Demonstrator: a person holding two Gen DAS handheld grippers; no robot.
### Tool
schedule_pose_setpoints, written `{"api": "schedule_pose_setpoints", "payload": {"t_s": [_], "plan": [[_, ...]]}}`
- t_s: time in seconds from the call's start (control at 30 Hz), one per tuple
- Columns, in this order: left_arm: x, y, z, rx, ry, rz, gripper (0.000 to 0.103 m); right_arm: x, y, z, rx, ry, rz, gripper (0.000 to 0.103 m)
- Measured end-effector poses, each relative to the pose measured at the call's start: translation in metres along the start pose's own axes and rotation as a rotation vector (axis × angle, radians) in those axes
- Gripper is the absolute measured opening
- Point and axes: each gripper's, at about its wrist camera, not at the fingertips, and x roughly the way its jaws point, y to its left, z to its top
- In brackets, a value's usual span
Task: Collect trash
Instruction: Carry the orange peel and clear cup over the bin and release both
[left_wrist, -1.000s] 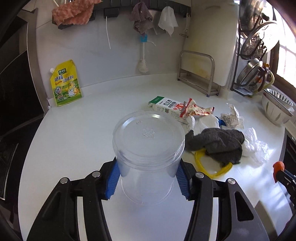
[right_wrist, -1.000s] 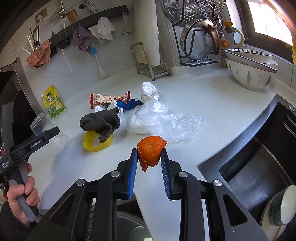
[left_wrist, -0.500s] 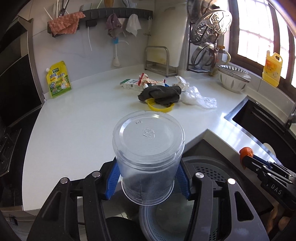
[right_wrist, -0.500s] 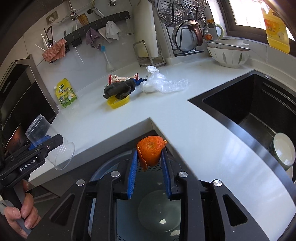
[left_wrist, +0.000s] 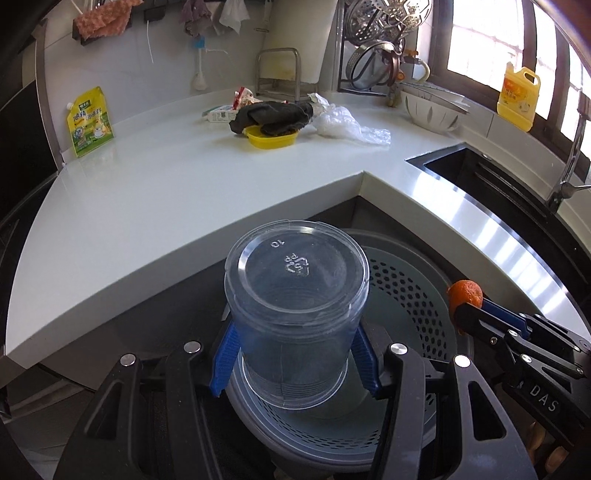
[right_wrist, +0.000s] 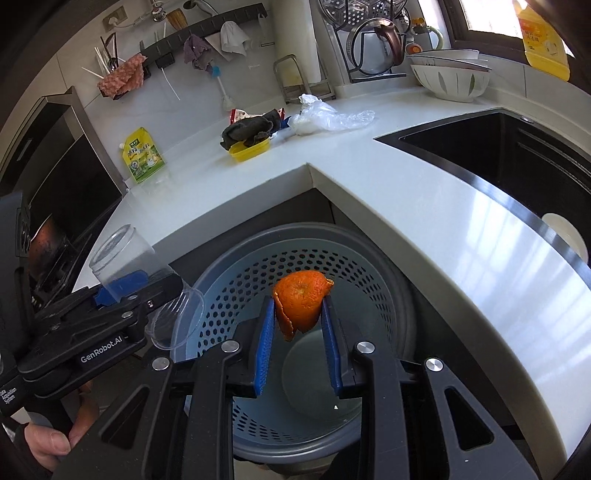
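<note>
At the far left of the right wrist view, part of a hand (right_wrist: 44, 445) grips the handle of the left gripper (left_wrist: 295, 360), the rest cut off by the frame edge. That gripper's blue pads (left_wrist: 225, 363) press on both sides of a clear plastic cup (left_wrist: 295, 302), held with its closed base pointing away from the camera and its open mouth toward it. The cup hangs over the near rim of a grey perforated bin (left_wrist: 410, 284), which stands on the floor in the inner corner of the white bench (left_wrist: 147, 206). The bin's floor is partly hidden by the cup and the gripper arms.

To the right, the right gripper (right_wrist: 298, 345) pinches a piece of orange peel (right_wrist: 301, 302) between narrowly set pads, directly above the bin's open mouth. In the left wrist view only the peel's top shows past the gripper tip.

Further back on the bench lies the remaining heap — a dark cloth (left_wrist: 273, 116) draped over a yellow lid (left_wrist: 271, 139), a wrapper and a small carton half hidden behind it, and a crumpled clear plastic bag (left_wrist: 343, 125) just beside. A yellow-green pouch (left_wrist: 88, 122) leans on the wall at the left, well apart. On the right the dark sink (right_wrist: 517, 162) is cut off by the frame.
</note>
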Motion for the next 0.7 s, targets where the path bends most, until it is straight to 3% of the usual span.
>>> {"api": "schedule_pose_setpoints", "payload": {"t_s": [0.7], "plan": [[0.026, 0.002, -0.018, -0.011, 0.094, -0.027, 0.056, 0.022, -0.004, -0.021, -0.015, 0.1, 0.0, 0.026]]}}
